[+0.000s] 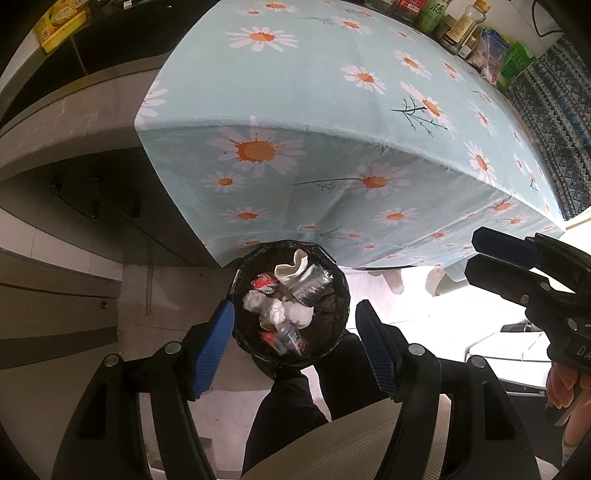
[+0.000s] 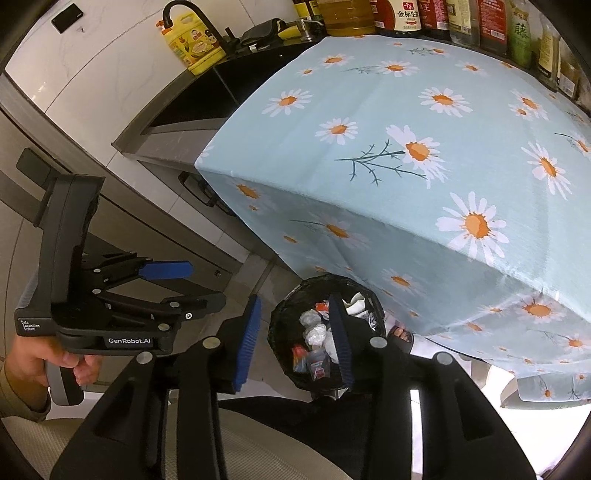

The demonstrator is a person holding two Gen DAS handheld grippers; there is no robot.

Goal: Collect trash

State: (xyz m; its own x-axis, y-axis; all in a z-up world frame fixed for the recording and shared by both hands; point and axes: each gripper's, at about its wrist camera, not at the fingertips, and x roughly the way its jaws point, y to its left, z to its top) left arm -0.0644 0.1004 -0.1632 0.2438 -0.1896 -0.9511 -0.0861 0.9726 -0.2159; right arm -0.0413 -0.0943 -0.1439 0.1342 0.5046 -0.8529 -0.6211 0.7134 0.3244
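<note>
A black-lined trash bin (image 1: pixel 332 332) stands on the floor at the foot of the table and holds crumpled paper (image 1: pixel 273 312), a white cup (image 1: pixel 291 269), a silver wrapper (image 1: pixel 312 284) and small packets. The bin also shows in the right wrist view (image 2: pixel 284 325). My left gripper (image 1: pixel 295 314) is open and empty, held above the bin. It also shows from the side in the right wrist view (image 2: pixel 207 284). My right gripper (image 2: pixel 295 306) is open and empty above the bin. It also shows in the left wrist view (image 1: pixel 471 254).
A table under a light blue daisy cloth (image 1: pixel 314 81) fills the upper view. Bottles (image 2: pixel 406 14) line its far edge. A dark sink (image 2: pixel 207 92) with a yellow jug (image 2: pixel 192 44) lies to the left. Grey cabinets (image 1: pixel 74 229) stand left of the bin. The person's legs (image 1: pixel 288 406) are below.
</note>
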